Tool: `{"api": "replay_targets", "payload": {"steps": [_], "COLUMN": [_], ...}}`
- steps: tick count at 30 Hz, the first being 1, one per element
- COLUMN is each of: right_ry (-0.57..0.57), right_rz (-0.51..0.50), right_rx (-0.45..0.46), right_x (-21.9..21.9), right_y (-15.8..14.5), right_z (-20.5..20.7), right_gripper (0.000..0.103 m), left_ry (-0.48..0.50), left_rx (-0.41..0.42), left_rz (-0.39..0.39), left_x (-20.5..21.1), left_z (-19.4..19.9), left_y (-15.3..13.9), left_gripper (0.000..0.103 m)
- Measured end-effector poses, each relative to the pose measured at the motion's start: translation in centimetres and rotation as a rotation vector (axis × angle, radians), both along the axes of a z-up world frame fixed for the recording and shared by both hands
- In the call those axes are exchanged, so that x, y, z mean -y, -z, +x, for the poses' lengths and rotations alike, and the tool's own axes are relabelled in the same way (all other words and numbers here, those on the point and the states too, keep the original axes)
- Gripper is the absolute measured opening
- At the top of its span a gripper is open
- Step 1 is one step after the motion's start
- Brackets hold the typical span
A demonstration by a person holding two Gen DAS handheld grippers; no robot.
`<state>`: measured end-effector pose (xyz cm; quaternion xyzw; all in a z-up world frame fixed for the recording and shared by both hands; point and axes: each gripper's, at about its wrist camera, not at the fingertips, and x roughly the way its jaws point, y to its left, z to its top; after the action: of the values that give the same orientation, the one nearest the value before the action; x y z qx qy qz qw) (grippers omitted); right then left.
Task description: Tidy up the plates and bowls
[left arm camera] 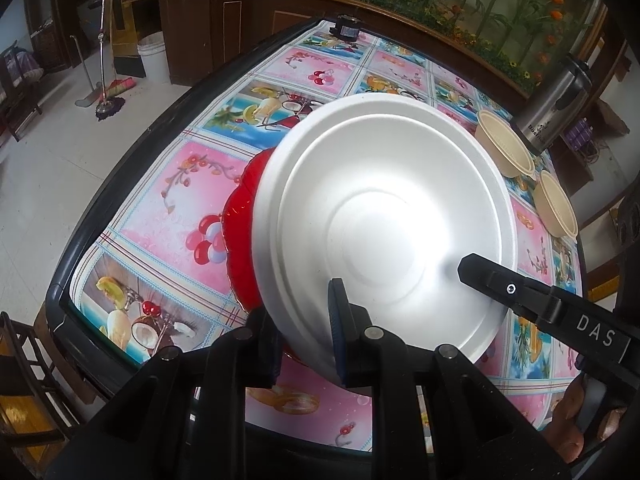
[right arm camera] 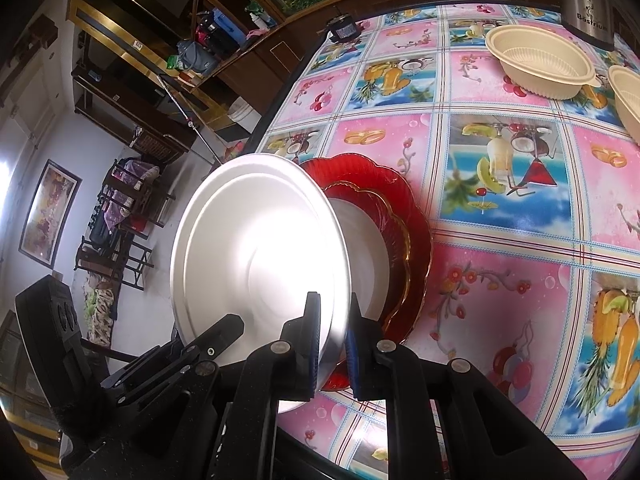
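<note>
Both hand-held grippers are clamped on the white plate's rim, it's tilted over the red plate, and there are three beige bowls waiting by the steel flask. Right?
Not quite: only two beige bowls sit by the steel flask, as the right wrist view shows. The rest holds: the left hand-held gripper and right hand-held gripper both clamp the white plate, tilted over the red plate.

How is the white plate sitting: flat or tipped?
Tipped: the white plate stands steeply on edge, both grippers clamped on its near rim, above the red plate.

I see a fruit-patterned tablecloth [right arm camera: 500, 264] covering the table, a steel thermos [left arm camera: 554, 110] standing at its far edge, a small black device [left arm camera: 345, 28] at the far corner, and a white bucket [left arm camera: 153, 56] on the floor.
</note>
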<state>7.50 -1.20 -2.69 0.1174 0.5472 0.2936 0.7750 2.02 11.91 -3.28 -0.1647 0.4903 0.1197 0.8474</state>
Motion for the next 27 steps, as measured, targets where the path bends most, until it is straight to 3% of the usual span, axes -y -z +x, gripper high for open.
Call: {"api": "replay_targets", "payload": {"steps": [6,8,9,12,14,16,20,22,27], "right_ry": [0.008,0.016,0.021,0.025,0.030,0.039,0.045,0.053,0.098], "right_rz": [0.016,0.025,0.027,0.030,0.038,0.046,0.073,0.102,0.190], "right_rx": [0.000,-0.003,-0.007,-0.004,0.003,0.010,0.005,0.006,0.007], "right_x": [0.1,0.2,0.3,0.4,0.5,0.8,1.3,1.8,4.0], "right_y": [-0.3,-0.3,-0.2,-0.1,-0.3,-0.6,-0.8,-1.0,-1.7], "right_z": [0.1,0.3,0.4,0.4,0.4,0.4,0.4,0.4,0.7], "right_gripper": [0.014,0.018,0.025,0.028,0.034,0.038,0.042,0.051,0.062], "left_ry": [-0.002,-0.006,-0.013,-0.029,-0.040,-0.051,-0.056,-0.064,-0.080], "left_rx": [0.010,-0.004,-0.010,-0.025,-0.009,0.013,0.035,0.048,0.100], "left_rz": [0.007,0.011,0.007,-0.003,-0.005,0.011,0.008,0.009,-0.017], "left_x": [0.1,0.0,-0.1,-0.5,-0.6,-0.7,-1.0,-1.3,-1.6], "left_z": [0.2,0.5,0.6,0.7,0.4,0.2,0.0,-0.1,0.9], "left_y": [-0.3,0.0,0.1,0.4,0.2,-0.3,-1.1,-1.5,-3.4], "left_gripper": [0.018,0.019,0.021,0.037,0.054,0.060,0.063,0.065,0.074]}}
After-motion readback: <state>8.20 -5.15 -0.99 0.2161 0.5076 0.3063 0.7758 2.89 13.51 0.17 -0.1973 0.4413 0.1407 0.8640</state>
